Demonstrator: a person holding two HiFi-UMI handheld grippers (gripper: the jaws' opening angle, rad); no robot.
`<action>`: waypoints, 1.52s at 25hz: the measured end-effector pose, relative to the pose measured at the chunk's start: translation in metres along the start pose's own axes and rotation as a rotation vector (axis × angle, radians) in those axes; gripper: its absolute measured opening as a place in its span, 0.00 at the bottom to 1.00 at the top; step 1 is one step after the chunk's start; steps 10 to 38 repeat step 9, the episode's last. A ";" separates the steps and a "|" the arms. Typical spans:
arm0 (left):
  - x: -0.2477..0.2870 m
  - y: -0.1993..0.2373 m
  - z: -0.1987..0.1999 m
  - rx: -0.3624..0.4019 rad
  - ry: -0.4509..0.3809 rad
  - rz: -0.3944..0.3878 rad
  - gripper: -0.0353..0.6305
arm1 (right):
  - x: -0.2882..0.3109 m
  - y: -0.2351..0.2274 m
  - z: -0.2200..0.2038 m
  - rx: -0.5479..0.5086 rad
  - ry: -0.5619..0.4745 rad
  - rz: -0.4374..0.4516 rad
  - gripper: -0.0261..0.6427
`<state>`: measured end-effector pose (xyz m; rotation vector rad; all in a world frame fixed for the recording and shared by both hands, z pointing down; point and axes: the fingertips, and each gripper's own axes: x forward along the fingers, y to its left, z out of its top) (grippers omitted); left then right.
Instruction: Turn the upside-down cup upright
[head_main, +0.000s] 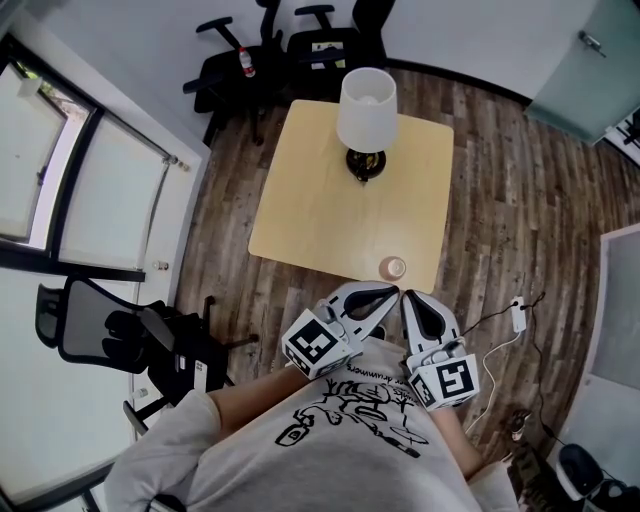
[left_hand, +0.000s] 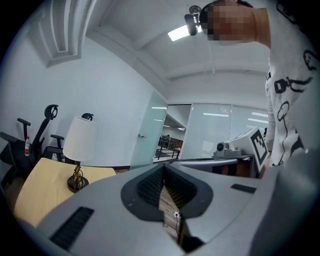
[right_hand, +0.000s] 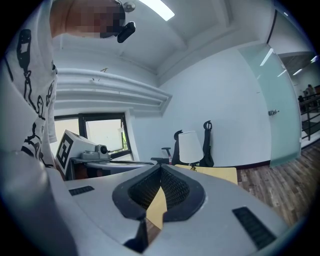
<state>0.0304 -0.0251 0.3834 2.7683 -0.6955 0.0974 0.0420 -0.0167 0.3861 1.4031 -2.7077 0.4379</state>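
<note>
Head view: the cup (head_main: 392, 267) stands at the near edge of the desk (head_main: 300, 210) — the lamp (head_main: 366, 110) is farther back. The left gripper (head_main: 388, 295) and right gripper (head_main: 408, 297) hover just short of the cup, jaws closed, empty.

Counted in the room were one square pale wooden table (head_main: 300, 200), one white-shaded table lamp (head_main: 366, 108), one small pinkish cup (head_main: 392, 267), at least three black office chairs (head_main: 228, 70) and two grey grippers: left gripper (head_main: 390, 293), right gripper (head_main: 406, 297).
</note>
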 end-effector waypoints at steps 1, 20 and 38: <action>0.000 0.000 0.000 -0.001 0.000 0.000 0.07 | 0.000 0.000 0.000 0.000 -0.001 -0.001 0.08; -0.006 -0.002 -0.002 -0.002 0.006 0.000 0.07 | -0.003 0.004 -0.003 0.011 -0.004 -0.009 0.08; -0.006 -0.002 -0.002 -0.002 0.006 0.000 0.07 | -0.003 0.004 -0.003 0.011 -0.004 -0.009 0.08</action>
